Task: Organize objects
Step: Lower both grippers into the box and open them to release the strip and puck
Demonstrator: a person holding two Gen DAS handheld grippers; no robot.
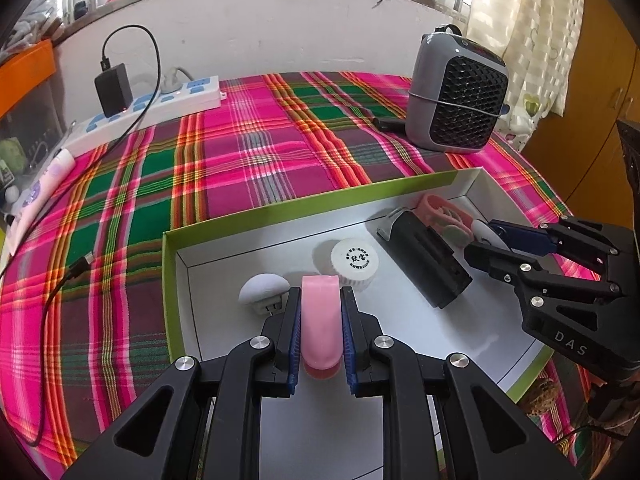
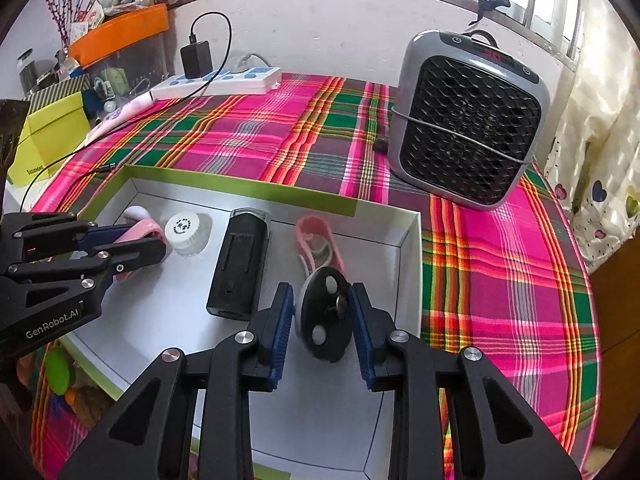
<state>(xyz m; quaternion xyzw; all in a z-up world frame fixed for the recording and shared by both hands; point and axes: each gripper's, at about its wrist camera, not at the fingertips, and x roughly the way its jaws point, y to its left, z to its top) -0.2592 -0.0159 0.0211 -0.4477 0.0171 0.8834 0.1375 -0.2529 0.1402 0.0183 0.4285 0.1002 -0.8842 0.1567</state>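
Your left gripper point(image 1: 320, 300) is clamped on the pink clip point(image 1: 321, 320), held over the near-left part of the green-rimmed box point(image 1: 280, 210). Your right gripper point(image 2: 322, 300) pinches the black disc point(image 2: 326, 316) at the box's right end. White cap point(image 1: 355, 258), black case point(image 1: 426, 258) and mushroom plug point(image 1: 262, 290) lie inside the box.
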